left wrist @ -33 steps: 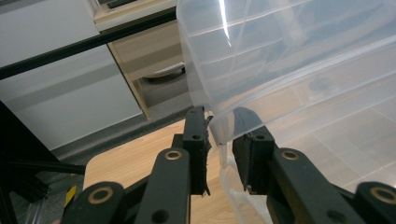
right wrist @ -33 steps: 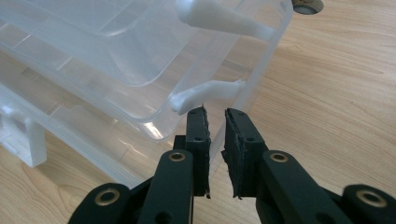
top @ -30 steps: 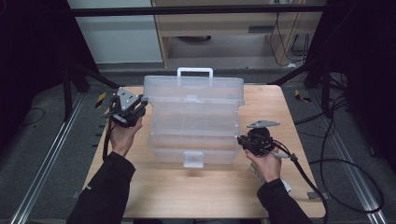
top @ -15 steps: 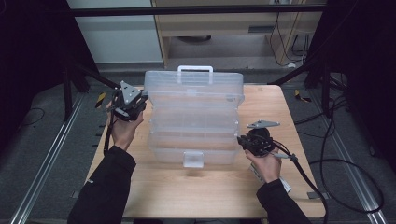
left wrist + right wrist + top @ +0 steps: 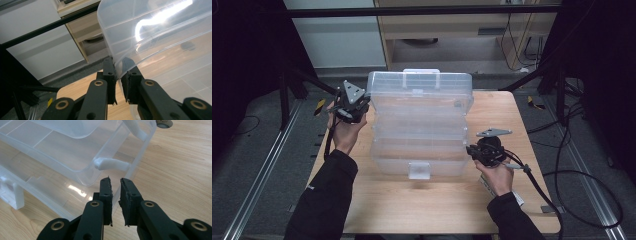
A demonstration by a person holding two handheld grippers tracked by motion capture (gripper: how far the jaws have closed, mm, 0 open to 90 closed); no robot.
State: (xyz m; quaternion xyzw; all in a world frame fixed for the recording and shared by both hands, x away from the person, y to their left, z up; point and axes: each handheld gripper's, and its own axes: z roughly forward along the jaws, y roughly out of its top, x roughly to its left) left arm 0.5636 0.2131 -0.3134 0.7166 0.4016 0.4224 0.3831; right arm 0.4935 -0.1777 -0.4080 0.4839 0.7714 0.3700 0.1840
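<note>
A clear plastic tiered storage box (image 5: pixel 419 125) stands spread open in the middle of the wooden table (image 5: pixel 437 205). My left gripper (image 5: pixel 358 107) is at the box's back left corner. In the left gripper view its jaws (image 5: pixel 119 62) have just been closing, and the thin curved edge of the clear lid (image 5: pixel 155 37) is pinched between the pads. My right gripper (image 5: pixel 472 150) is at the box's front right corner. In the right gripper view its jaws (image 5: pixel 115 181) are shut on the clear side wall of a tray (image 5: pixel 75 152), just below a white hinge arm (image 5: pixel 111 164).
A white latch (image 5: pixel 419 170) sits on the box's front and a white handle (image 5: pixel 421 72) at its back. A cable (image 5: pixel 557 190) trails from the right gripper over the table's right edge. A wooden cabinet (image 5: pixel 452 30) stands beyond the table.
The left gripper has shifted a little up and toward the box's back left corner, onto the lid's edge. The right gripper has kept still.
</note>
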